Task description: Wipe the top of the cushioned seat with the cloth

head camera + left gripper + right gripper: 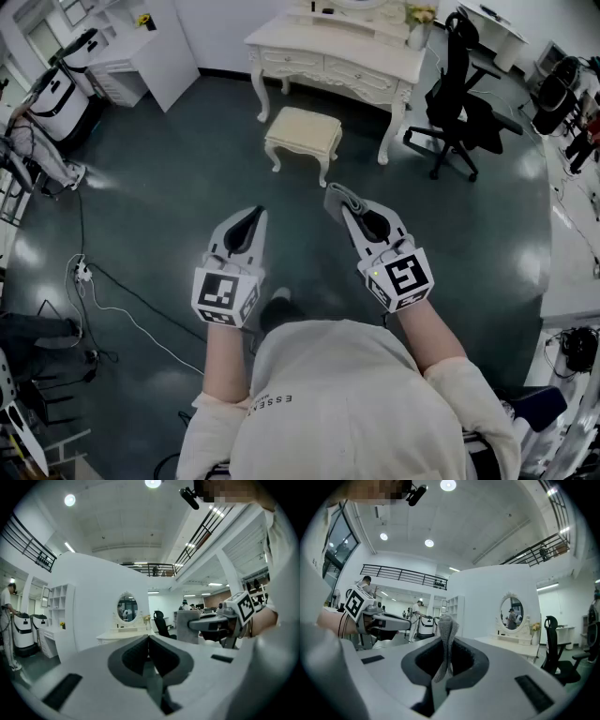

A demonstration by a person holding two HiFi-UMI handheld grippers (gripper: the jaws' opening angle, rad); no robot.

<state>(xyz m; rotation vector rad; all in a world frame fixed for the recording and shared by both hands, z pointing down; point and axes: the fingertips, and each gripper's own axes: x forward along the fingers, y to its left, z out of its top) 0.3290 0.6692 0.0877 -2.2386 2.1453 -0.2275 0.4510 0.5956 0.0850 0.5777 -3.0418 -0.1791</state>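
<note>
The cushioned seat is a small cream stool with carved legs, standing on the dark floor ahead of me in the head view. My right gripper is shut on a grey cloth, well short of the stool; in the right gripper view the cloth stands up, folded, between the closed jaws. My left gripper is held level beside it, shut with nothing in it. Both grippers hang in the air in front of my body.
A cream dressing table with an oval mirror stands behind the stool. A black office chair is to its right. White cabinets and a white machine sit far left. Cables lie on the floor at left.
</note>
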